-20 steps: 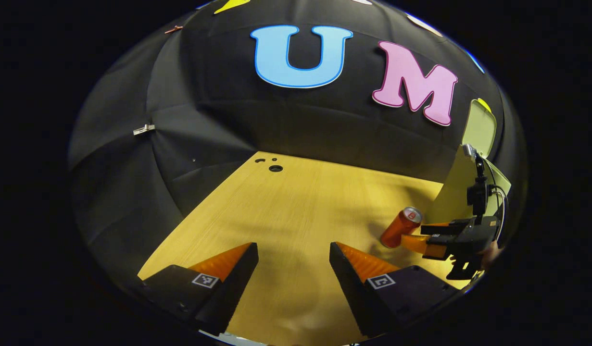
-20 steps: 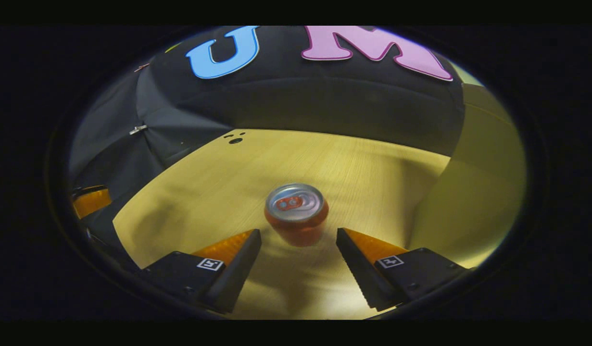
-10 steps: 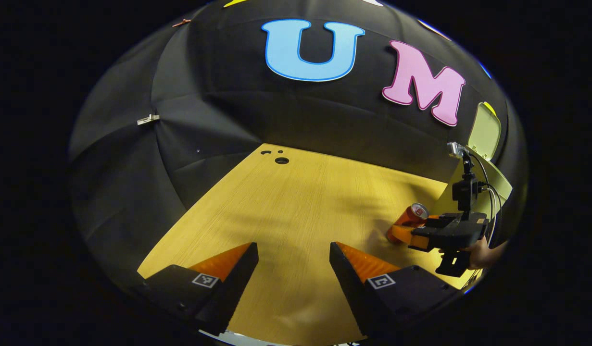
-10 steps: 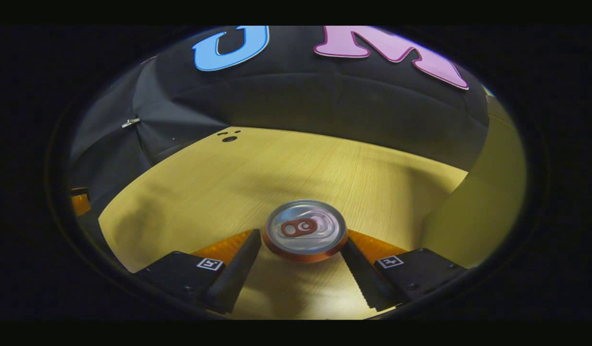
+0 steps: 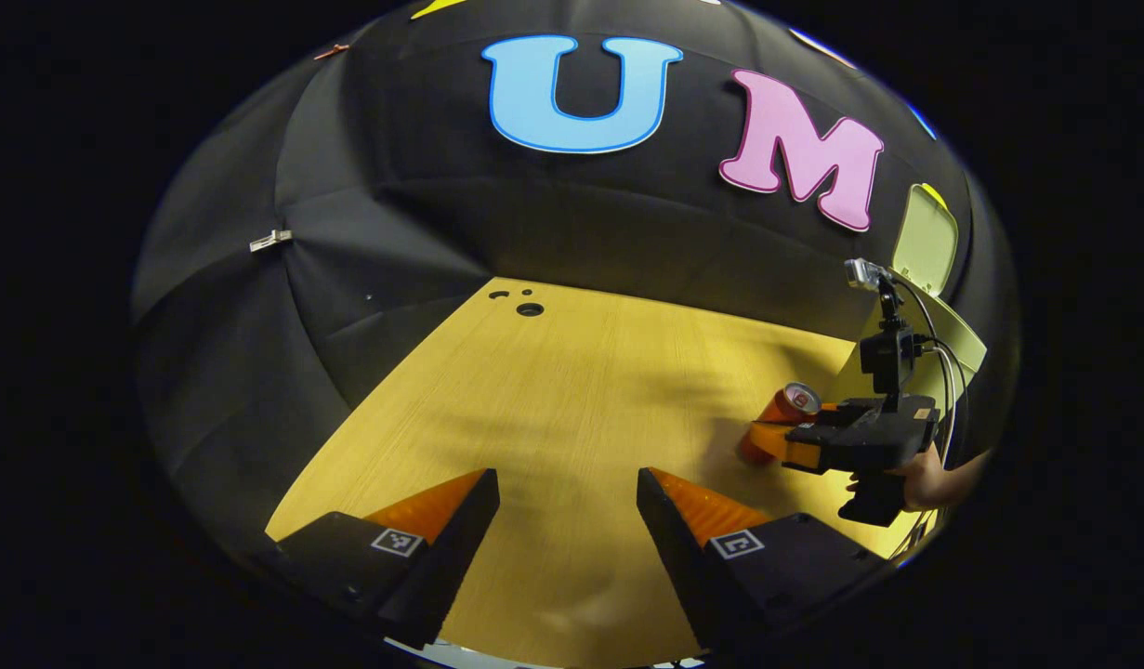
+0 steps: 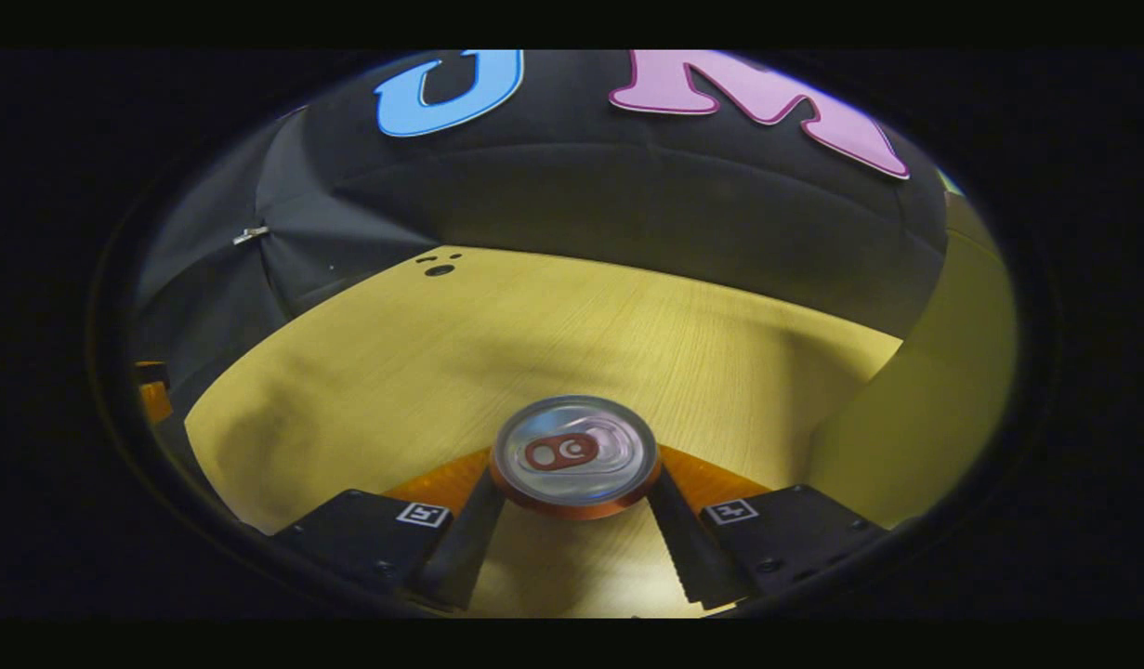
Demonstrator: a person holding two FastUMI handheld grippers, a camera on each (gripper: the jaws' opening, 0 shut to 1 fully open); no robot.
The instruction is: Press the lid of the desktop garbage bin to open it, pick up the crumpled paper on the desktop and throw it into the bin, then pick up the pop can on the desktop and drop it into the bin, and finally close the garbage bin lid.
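The lid (image 5: 926, 239) of the garbage bin (image 5: 953, 336) is seen raised at the far right of the left gripper view, so the opening step is judged done. No crumpled paper is seen on the desktop (image 5: 572, 390); it is presumed, not seen, to be inside the bin already. The pop can (image 6: 574, 455) stands upright on the desktop, just beside the bin's pale wall (image 6: 934, 390), and is judged to be step 3 in progress: lifting, carrying over the rim, dropping and closing the lid are left. In the right gripper view the right gripper (image 6: 572, 506) is closed in around the can, with 1 finger against each side of it below the top rim; the can appears pinched, though it is not lifted off the wood. In the left gripper view that gripper is held low and roughly level by a hand (image 5: 920, 469), its fingers pointing toward the can from the bin's side. The left gripper (image 5: 568, 506) is held spread and empty, low over bare desktop, well apart from the can.
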